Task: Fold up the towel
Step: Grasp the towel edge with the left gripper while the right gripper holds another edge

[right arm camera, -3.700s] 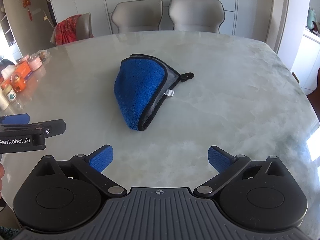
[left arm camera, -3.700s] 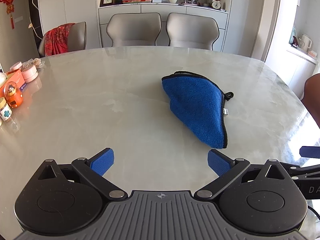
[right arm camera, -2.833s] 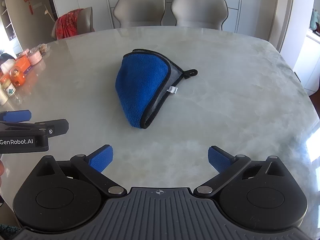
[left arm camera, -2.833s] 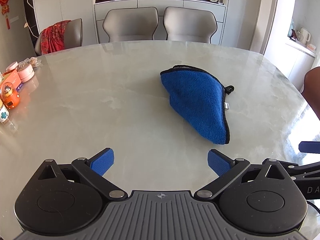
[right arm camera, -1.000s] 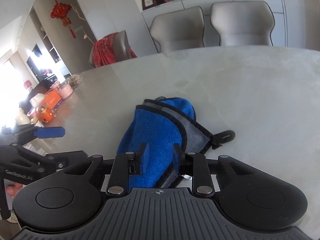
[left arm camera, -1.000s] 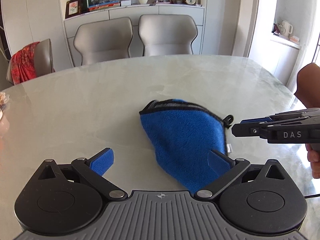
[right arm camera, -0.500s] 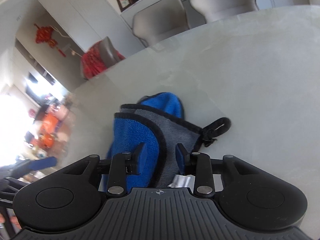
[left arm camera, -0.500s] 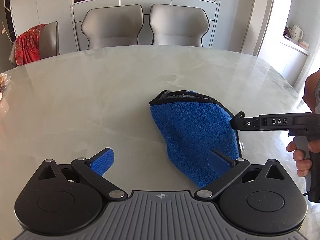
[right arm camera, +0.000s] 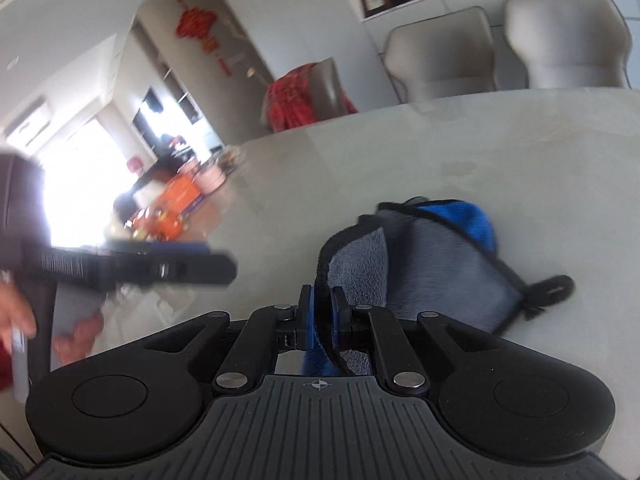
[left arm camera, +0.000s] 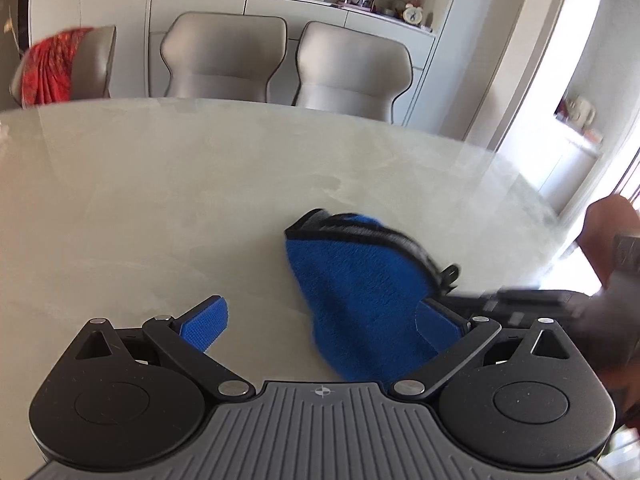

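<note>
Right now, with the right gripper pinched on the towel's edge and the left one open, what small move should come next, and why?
Probably lift the right gripper a little and draw the pinched edge outward to open the bunched towel. Its jaws are shut on the black-trimmed edge, grey side showing, while most of the cloth lies crumpled on the table. The left gripper is open, one pad over the towel, holding nothing.

Fluffy terry-cloth towel [left arm camera: 360,280]; glossy marble-look table [left arm camera: 160,200].

No lettering legible anywhere — all motion-blurred.
</note>
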Tool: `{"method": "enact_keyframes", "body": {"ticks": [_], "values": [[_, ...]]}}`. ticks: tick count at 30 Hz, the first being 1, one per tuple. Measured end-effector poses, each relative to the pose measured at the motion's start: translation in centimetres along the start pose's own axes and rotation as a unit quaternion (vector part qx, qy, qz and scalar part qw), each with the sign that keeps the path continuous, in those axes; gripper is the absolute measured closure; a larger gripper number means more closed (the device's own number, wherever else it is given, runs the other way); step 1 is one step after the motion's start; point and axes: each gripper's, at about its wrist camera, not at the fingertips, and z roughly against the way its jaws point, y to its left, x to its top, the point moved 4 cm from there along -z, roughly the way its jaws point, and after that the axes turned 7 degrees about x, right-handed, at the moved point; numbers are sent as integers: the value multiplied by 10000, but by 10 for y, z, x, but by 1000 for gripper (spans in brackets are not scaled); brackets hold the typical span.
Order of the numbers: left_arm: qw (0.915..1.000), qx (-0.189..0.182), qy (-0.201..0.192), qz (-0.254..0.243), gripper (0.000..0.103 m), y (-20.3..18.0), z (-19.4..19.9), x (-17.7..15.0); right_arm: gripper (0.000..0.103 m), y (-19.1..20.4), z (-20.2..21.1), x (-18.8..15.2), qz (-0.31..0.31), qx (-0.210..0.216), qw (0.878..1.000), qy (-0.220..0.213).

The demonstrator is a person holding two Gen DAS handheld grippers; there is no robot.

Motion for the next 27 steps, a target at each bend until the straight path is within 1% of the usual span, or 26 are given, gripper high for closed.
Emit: {"method": "enact_keyframes", "body": {"ticks": [1,4,6,9,10,11,13,14,15,16,17,18,19,20,21,22,23,25,27], "values": [[9996,-189,59,191,1,3,1,6,94,2,-1,-1,51,20,10000,20],[9979,-430,199,444,2,7,-2,14,94,7,-3,-2,123,82,9999,74],[9968,-590,300,451,2,6,-11,18,94,10,-3,-2,181,55,9997,132],[9940,-652,776,420,6,2,-34,18,94,13,-3,-3,252,17,9996,157],[9913,-733,957,524,9,2,-42,17,94,14,-3,-3,274,16,9995,160],[9882,-815,1136,629,9,2,-50,16,94,16,-4,-3,297,21,9994,157],[9808,-1025,1397,891,11,1,-63,15,94,20,-8,-2,318,76,9993,173],[9792,-1051,1451,947,13,0,-67,14,94,21,-10,-3,337,81,9992,185],[9780,-1073,1500,979,17,-1,-71,13,94,23,-11,-3,361,90,9991,209],[9767,-1095,1548,1009,25,-1,-76,13,94,24,-12,-4,380,91,9990,219],[9765,-1109,1564,984,30,-2,-78,12,94,24,-13,-6,390,85,9990,224],[9764,-1123,1578,957,43,-4,-81,11,94,24,-14,-8,408,78,9988,250],[9781,-1102,1533,872,56,-6,-81,10,93,25,-15,-10,444,65,9986,274],[9798,-1080,1488,787,62,-7,-81,10,93,26,-16,-11,497,41,9983,314],[9810,-1068,1441,743,74,-8,-80,9,92,27,-16,-11,537,36,9979,365],[9823,-1065,1372,708,92,-7,-77,9,91,28,-16,-12,557,50,9976,405],[9828,-1062,1321,730,98,-4,-75,9,90,29,-16,-12,576,43,9973,449],[9839,-1056,1219,773,100,1,-69,9,76,27,-12,-9,599,-51,9969,501],[9848,-1021,1167,780,100,8,-64,8,69,22,-4,-1,727,-282,9961,422]]}}
